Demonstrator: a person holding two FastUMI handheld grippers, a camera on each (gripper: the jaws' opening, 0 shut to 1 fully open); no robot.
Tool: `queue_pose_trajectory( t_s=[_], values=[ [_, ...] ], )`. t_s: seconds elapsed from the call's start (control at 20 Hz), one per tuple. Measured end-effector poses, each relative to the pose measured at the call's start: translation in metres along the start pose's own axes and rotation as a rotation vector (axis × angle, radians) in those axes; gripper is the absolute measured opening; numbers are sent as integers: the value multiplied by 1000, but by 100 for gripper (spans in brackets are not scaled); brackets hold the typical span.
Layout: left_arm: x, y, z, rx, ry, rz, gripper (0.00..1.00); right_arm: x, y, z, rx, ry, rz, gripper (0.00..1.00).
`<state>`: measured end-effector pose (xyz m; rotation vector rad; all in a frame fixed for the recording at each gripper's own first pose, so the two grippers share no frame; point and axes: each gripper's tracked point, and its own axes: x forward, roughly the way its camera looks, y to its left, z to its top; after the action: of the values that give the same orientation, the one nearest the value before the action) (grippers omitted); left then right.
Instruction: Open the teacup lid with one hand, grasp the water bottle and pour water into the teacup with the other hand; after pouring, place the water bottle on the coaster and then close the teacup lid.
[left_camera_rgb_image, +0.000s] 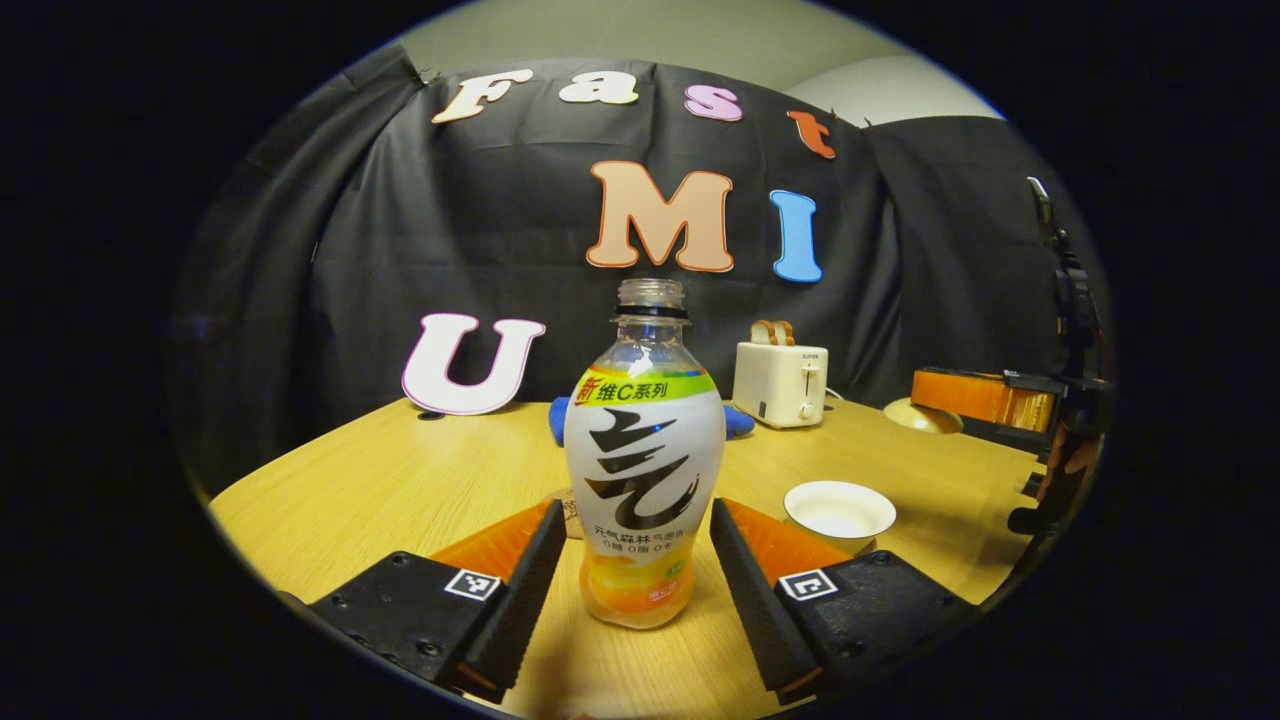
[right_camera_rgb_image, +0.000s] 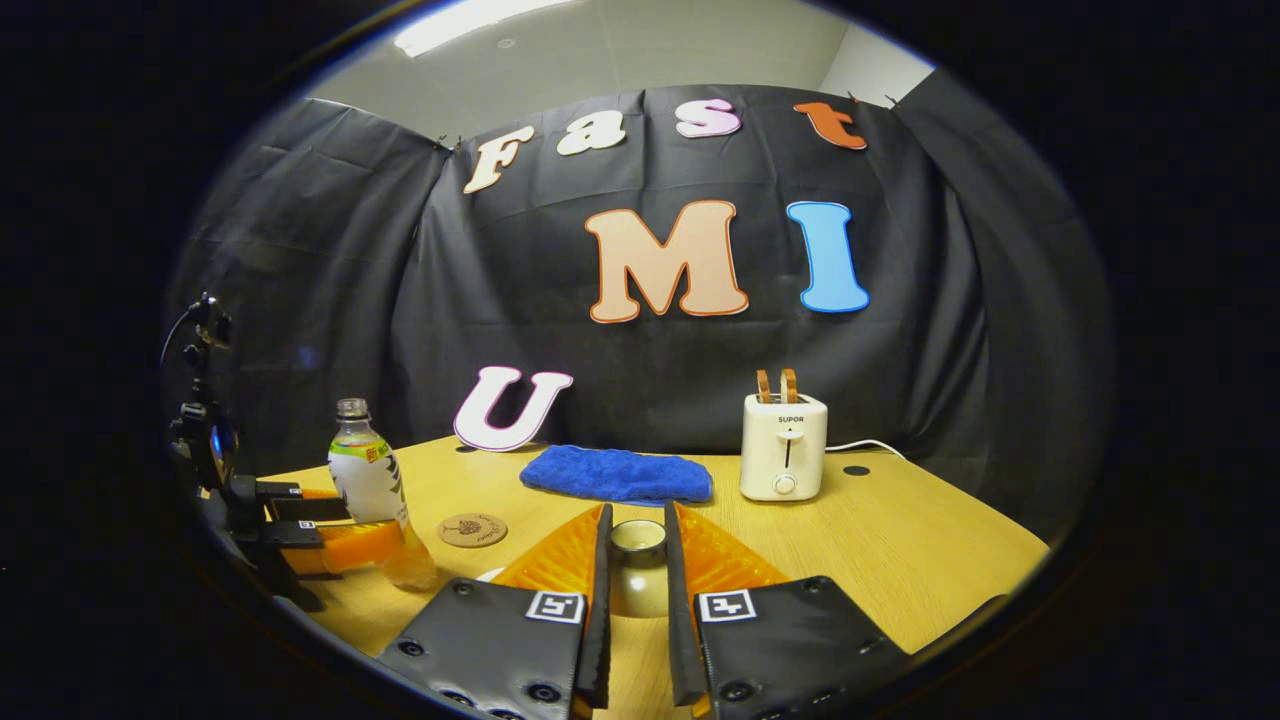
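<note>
I see the table (left_camera_rgb_image: 400, 480) carrying the uncapped water bottle (left_camera_rgb_image: 645, 470), upright between my left gripper (left_camera_rgb_image: 632, 575)'s spread fingers, gaps either side. Teacup (left_camera_rgb_image: 840, 512) sits open just right. Right gripper (right_camera_rgb_image: 637, 590) pinches the teacup lid (right_camera_rgb_image: 638, 540). Coaster (right_camera_rgb_image: 473, 529) lies beside the bottle.

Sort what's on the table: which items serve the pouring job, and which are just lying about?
Job:
clear uncapped water bottle
white open teacup
pale teacup lid, held by right gripper
round brown coaster

Lying about:
white toaster
blue cloth
</note>
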<state>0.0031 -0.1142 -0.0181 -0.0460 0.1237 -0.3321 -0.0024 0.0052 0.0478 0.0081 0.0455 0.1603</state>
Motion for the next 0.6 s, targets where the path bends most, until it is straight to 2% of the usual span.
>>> queue_pose_trajectory(
  t_s=[0.05, 0.25, 0.45, 0.6],
  values=[
    [2, 0, -1, 7, 2, 4, 80, 0, -1, 0, 7, 1, 1, 28],
    [6, -1, 0, 32, 0, 9, 67, 0, -8, -1, 20, 5, -4, 29],
    [11, -1, 1, 54, 6, 8, 57, -2, -8, 3, 23, 0, -3, 27],
    [12, 3, 3, 111, 21, 21, 51, -3, -9, 7, 24, -7, -3, 28]
  ],
)
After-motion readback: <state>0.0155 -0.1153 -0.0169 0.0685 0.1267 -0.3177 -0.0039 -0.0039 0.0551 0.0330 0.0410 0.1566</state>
